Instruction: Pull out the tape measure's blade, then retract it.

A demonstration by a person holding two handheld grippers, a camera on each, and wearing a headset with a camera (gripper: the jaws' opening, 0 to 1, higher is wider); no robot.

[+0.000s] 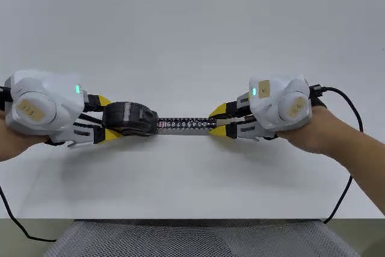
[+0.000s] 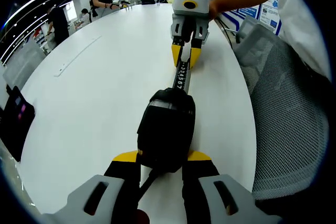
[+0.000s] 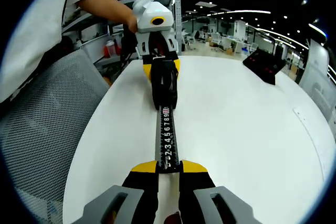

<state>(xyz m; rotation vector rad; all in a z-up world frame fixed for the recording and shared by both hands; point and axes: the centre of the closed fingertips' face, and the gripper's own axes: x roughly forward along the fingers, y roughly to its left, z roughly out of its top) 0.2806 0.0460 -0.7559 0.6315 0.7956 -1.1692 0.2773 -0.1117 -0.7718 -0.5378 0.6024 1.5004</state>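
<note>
Left gripper clamps the chunky black tape measure case low over the white table, right gripper pinches its dark numbered blade by the end, so any slip there probably snaps it back early.

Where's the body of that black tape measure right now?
In the head view the tape measure case is left of centre over the white table, clamped in the left gripper, its blade stretched rightward to the right gripper.

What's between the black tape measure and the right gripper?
The numbered blade, stretched from the tape measure case to the right gripper; the right gripper view shows it best.
</note>
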